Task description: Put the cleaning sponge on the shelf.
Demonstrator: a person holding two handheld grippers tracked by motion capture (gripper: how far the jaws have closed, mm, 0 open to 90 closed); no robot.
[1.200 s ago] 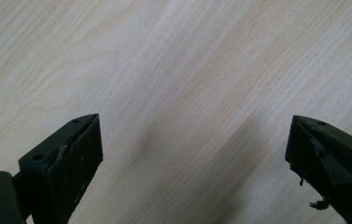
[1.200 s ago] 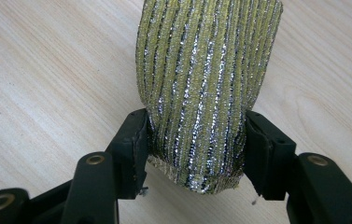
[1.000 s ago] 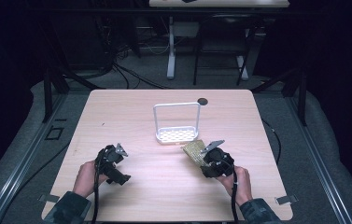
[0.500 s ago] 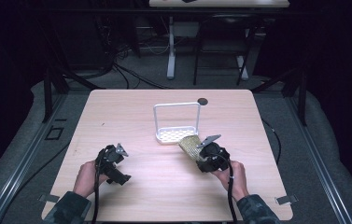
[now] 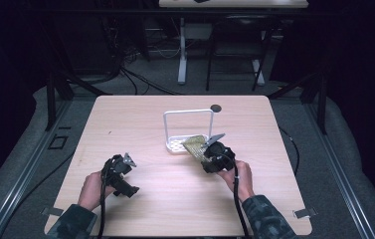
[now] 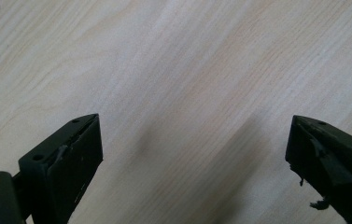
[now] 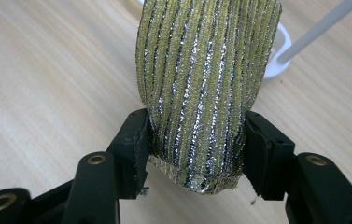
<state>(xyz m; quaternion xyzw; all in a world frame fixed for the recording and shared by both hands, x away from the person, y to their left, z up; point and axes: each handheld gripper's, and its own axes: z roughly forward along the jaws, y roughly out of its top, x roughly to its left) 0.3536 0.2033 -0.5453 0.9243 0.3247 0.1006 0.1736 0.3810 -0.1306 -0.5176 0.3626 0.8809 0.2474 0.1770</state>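
The ribbed gold-and-silver sponge (image 7: 201, 84) is clamped in the right gripper (image 7: 197, 140), its far end over the white rack (image 5: 187, 130). The left gripper (image 6: 192, 154) rests wide, empty. Risk: the soft sponge may catch the rack's frame and slip.

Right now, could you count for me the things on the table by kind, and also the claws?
White wire rack: 1
Gold and silver striped sponge, shut in the right claw: 1
Small dark round disc near the far edge of the table: 1
Claws, counting the open left claw: 2
Total: 5
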